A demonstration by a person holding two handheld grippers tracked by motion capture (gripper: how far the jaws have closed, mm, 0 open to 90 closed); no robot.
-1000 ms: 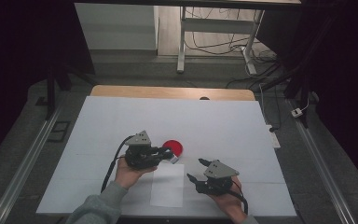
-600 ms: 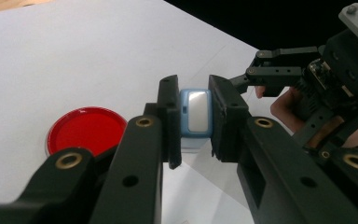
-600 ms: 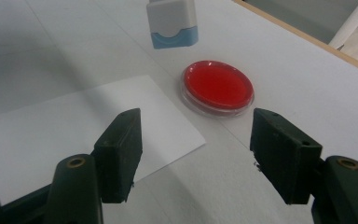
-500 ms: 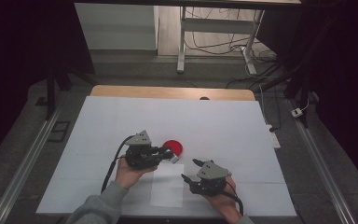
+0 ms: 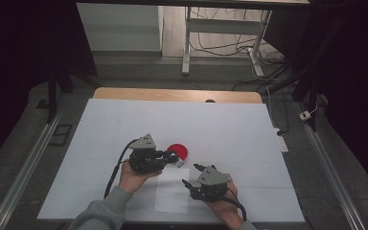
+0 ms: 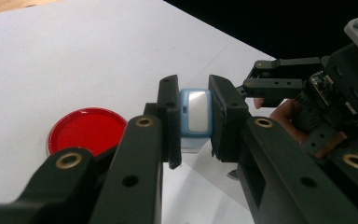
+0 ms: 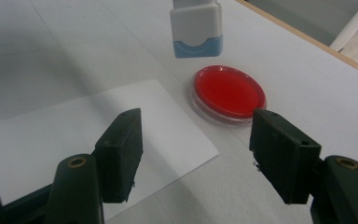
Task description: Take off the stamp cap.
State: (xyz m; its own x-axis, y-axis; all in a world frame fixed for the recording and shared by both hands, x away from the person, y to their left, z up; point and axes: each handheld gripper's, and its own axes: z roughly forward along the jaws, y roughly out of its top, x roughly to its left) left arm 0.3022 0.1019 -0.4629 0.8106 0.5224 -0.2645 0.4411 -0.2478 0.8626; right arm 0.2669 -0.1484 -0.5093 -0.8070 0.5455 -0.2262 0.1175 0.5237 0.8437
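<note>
Compared with a second ago, the right gripper [image 5: 194, 176] sits further toward the centre of the high view, closer to the sheet of paper [image 5: 172, 193]. Its jaws stand apart with nothing between them. The left gripper [image 5: 171, 156] has not shifted and remains clenched on the small white-and-blue stamp [image 6: 195, 114], held just above the table [image 5: 100, 124] at centre frame, beside the red dish [image 5: 178, 152].

Judgement: the empty gripper is closing in to steady the paper or the dish before the stamp comes down.

Container: the dish is a shallow round clear tray with a flat red filling [image 7: 228, 92]. It lies just beyond the paper's far corner. Nothing else rests in it.
</note>
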